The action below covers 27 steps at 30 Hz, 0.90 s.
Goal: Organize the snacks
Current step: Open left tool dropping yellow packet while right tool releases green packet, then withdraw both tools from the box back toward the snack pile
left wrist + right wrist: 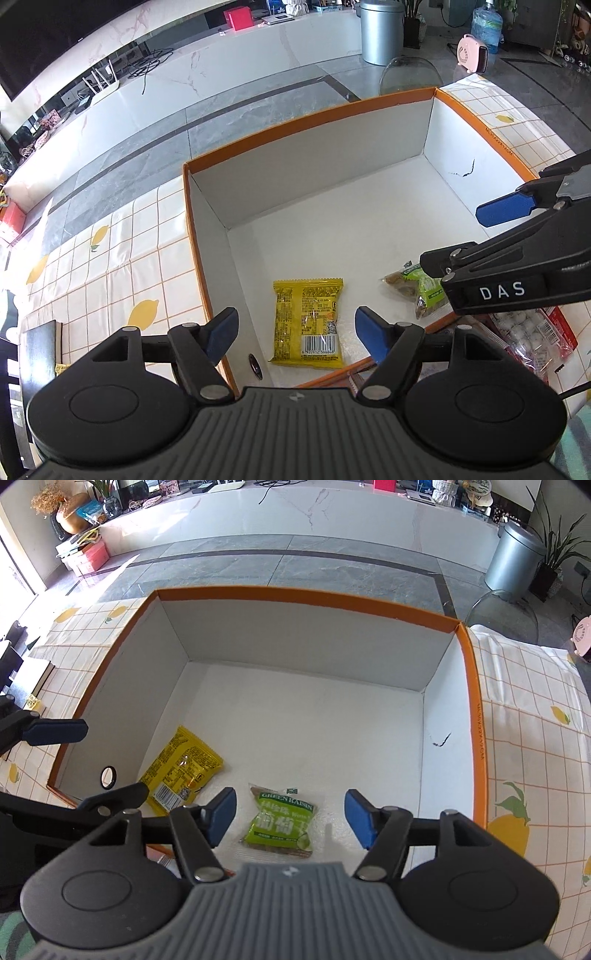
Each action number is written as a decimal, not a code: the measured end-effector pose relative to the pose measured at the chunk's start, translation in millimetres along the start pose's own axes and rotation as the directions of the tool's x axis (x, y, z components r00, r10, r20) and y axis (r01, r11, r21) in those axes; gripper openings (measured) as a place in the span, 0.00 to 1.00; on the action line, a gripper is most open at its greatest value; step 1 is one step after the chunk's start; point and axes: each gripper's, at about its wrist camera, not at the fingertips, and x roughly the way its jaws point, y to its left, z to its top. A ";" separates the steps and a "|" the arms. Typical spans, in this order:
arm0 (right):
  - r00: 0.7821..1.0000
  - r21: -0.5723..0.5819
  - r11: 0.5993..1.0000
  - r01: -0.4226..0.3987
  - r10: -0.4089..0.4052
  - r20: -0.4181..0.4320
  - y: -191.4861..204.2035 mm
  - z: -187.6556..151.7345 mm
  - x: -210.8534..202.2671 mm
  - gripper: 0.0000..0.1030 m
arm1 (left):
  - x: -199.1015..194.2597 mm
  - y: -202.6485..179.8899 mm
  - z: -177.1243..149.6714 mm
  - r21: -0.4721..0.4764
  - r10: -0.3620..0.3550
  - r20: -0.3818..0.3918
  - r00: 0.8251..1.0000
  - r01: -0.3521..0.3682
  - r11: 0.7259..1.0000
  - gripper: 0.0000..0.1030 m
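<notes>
Both tools released, empty. Left tool [295, 334] directly above yellow packet [308, 323], long axis along its view; right tool [290, 818] over green raisin packet [282, 827]. Box [295, 592] holds 2.

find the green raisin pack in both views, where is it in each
Left wrist: raisin pack at right of centre on the box floor, partly hidden under the right gripper.
Right wrist: low centre, between the open fingers.
Shared landmark: yellow pack, to its left in both.
</notes>
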 end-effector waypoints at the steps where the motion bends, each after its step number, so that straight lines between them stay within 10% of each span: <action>1: 1.000 -0.002 1.000 0.005 -0.005 0.011 -0.3 -1.0 -4.5 0.64 | -3.9 -0.3 -2.5 -0.008 0.003 0.013 1.000 -0.003 1.000 0.83; 16: 0.967 -0.002 0.998 0.065 -0.062 0.245 6.0 -49.5 -79.0 0.70 | -69.0 -2.4 -48.5 -0.159 0.010 0.199 0.980 0.022 0.987 0.84; 27: 0.896 0.077 0.992 0.099 -0.123 0.427 15.9 -130.0 -125.3 0.70 | -104.1 -21.0 -91.4 -0.216 0.017 0.332 0.943 0.058 0.975 0.84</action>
